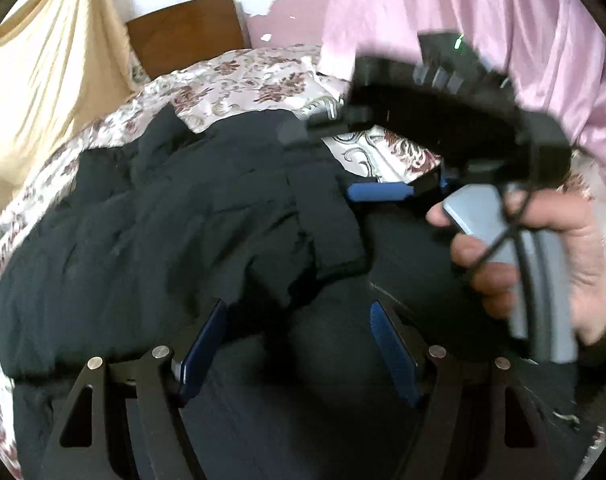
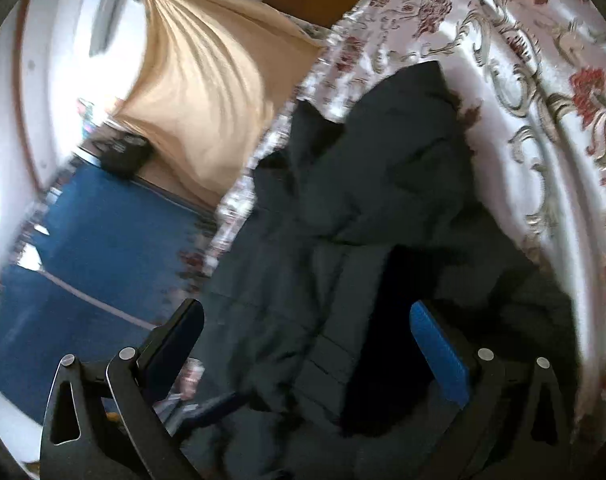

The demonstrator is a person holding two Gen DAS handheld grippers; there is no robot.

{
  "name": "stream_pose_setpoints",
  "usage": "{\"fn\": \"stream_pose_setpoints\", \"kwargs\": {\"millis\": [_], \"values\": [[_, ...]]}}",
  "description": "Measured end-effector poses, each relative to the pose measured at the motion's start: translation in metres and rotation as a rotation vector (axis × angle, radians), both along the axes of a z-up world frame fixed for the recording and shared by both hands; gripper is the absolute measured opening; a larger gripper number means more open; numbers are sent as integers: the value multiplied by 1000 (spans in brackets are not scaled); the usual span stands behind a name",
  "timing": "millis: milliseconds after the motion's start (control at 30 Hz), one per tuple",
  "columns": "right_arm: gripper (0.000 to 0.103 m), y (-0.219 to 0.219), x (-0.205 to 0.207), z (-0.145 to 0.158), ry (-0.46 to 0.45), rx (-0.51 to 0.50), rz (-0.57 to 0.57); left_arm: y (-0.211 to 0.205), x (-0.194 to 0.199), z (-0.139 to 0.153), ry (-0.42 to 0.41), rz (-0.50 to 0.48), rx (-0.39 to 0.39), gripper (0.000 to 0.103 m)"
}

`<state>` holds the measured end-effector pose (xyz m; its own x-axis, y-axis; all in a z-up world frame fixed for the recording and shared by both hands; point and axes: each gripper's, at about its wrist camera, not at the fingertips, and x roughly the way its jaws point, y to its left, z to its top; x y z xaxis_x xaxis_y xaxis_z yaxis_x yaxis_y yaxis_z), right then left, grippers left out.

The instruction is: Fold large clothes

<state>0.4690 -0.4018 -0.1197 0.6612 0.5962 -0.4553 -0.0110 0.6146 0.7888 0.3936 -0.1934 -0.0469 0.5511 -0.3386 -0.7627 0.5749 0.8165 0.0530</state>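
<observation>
A large black padded jacket (image 1: 151, 216) lies spread across a bed covered by a shiny floral bedspread (image 1: 239, 76), white with dark red flowers and pale scrolls. The jacket is quilted in broad panels, rumpled and uneven, with soft ridges running across its body. One part, which looks like a sleeve (image 1: 323, 216), is laid back over the middle so that a thick flap sits on top of the rest. Its far edge reaches toward the wooden headboard (image 1: 183, 36), and bedspread shows around it on three sides.

The left gripper (image 1: 299, 344) hangs just above the near part of the jacket, its blue-padded fingers (image 1: 203, 352) spread apart with only cloth seen below them; nothing is pinched between them. The right gripper (image 2: 307, 344) stands with its jaws wide apart over the dark cloth (image 2: 343, 208), also holding nothing. From the left-hand view the person's right hand (image 1: 543, 252) is wrapped around a grey handle, blurred, with that tool's blue finger close over the jacket.

A cream curtain (image 1: 47, 72) hangs beside the bed, a pink one (image 1: 483, 20) behind it, and a blue floor (image 2: 87, 264) shows alongside.
</observation>
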Motion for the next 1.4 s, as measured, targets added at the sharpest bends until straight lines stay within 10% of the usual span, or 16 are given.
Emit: {"fn": "stream_pose_setpoints", "kwargs": {"millis": [67, 333, 400, 633, 1000, 1167, 1400], "values": [[95, 4, 1, 3, 34, -87, 2, 18, -8, 8, -4, 46, -24, 76], [10, 17, 5, 12, 130, -207, 20, 123, -11, 49, -121, 428, 5, 83], [4, 16, 2, 23, 84, -239, 10, 150, 0, 53, -112, 514, 4, 83], [3, 6, -22, 79, -141, -471, -175, 205, 37, 48, -95, 679, -90, 85], [22, 5, -10, 58, -84, -606, -211, 189, 117, -17, 9, 704, -12, 85], [32, 46, -19, 74, -234, -734, -85, 194, 116, -39, 1, 713, -36, 101], [32, 69, 6, 34, -84, -785, 72, 207, 113, -57, 17, 706, -144, 103]]}}
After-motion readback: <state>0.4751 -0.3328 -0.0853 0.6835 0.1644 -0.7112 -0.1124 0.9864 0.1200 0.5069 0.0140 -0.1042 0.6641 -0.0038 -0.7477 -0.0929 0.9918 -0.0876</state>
